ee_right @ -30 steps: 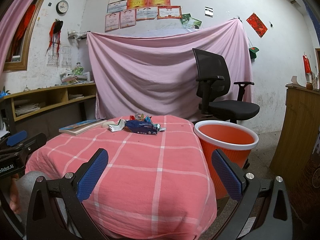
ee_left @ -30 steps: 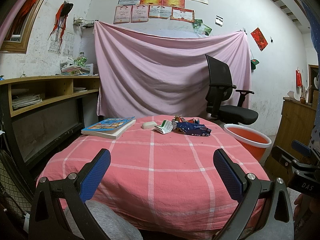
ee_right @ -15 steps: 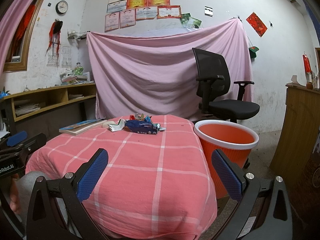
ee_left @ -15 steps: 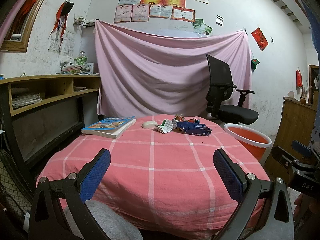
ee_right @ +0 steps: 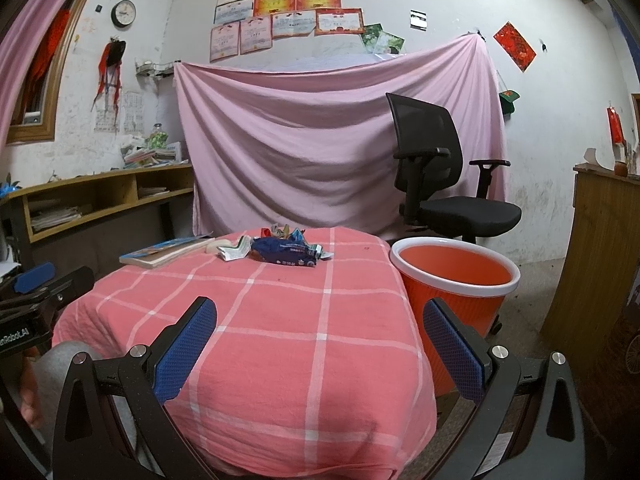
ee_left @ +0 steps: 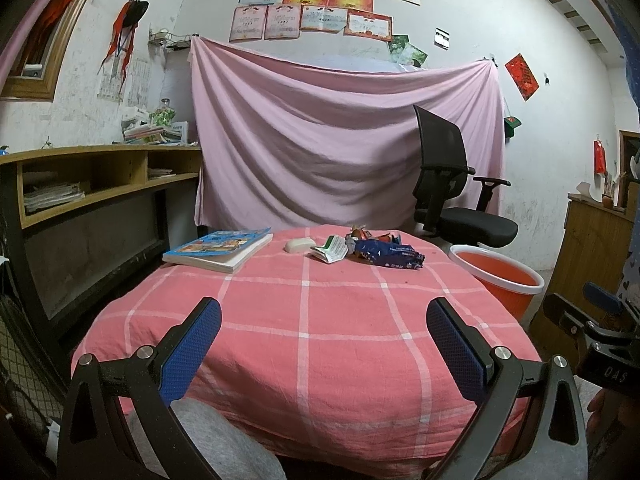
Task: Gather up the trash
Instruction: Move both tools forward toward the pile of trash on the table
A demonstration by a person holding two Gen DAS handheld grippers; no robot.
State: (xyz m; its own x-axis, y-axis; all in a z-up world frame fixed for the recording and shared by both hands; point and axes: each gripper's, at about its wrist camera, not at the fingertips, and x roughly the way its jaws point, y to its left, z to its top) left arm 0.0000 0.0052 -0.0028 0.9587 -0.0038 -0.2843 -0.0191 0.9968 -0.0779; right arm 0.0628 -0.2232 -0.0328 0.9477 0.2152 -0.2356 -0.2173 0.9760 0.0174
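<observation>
A pile of wrappers lies at the far end of the pink checked table [ee_left: 304,320]: a dark blue snack bag [ee_left: 390,255] [ee_right: 286,255], a white-green folded wrapper [ee_left: 331,249] [ee_right: 232,251] and small crumpled pieces behind. An orange bin [ee_left: 500,284] [ee_right: 456,280] stands on the floor right of the table. My left gripper [ee_left: 324,344] hangs open over the near table edge, far short of the trash. Open too, my right gripper [ee_right: 320,344] hovers at the table's near right corner. Both hold nothing.
A book [ee_left: 218,246] and a white soap-like bar [ee_left: 300,245] lie at the table's far left. A black office chair [ee_right: 440,184] stands behind the bin. A wooden shelf desk [ee_left: 80,184] runs along the left wall, a wooden cabinet [ee_right: 600,256] on the right.
</observation>
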